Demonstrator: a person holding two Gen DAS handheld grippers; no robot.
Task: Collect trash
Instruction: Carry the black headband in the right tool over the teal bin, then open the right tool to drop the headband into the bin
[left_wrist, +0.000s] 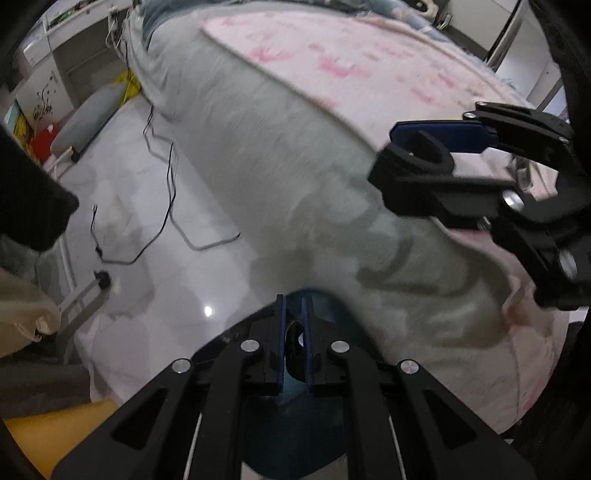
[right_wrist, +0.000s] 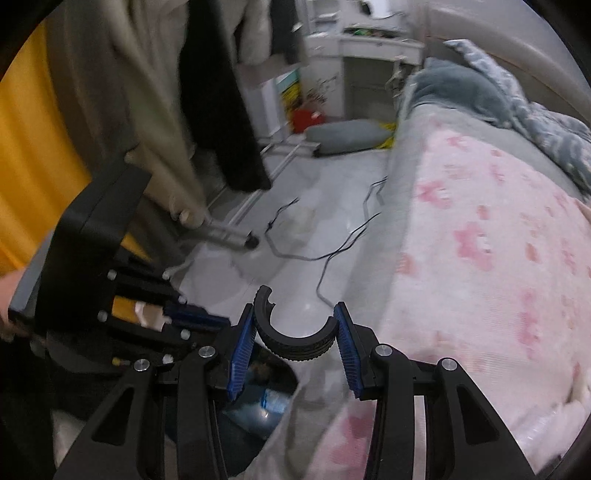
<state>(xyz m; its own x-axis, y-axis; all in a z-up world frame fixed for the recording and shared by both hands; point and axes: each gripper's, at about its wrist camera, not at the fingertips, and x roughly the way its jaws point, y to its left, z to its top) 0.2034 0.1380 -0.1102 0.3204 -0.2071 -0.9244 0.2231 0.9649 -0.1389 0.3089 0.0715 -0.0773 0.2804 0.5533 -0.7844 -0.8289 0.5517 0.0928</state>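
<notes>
Two tongs by the near edge of the bed (right_wrist: 480, 258); left gripper (left_wrist: 293, 310) clenched on the rim of a dark blue bag (left_wrist: 291, 417), plastic bottle (right_wrist: 271, 402) inside; right gripper (right_wrist: 295, 321) grasping a black ribbed half-ring (right_wrist: 295, 349) between blue pads, just above the bag's mouth; cables (right_wrist: 332, 253) across the floor.

A black ridged half-ring (right_wrist: 295, 345), curved like a C with its open side facing away from the camera, sat crosswise between the blue pads of the right tool (right_wrist: 297, 321), gripped at both ends. Just below it and to the left gaped a dark blue bag (right_wrist: 255, 424), with a clear plastic bottle (right_wrist: 271, 400) and blurred scraps inside. Its rim appeared pinched in the closed left tool (left_wrist: 293, 301).
</notes>
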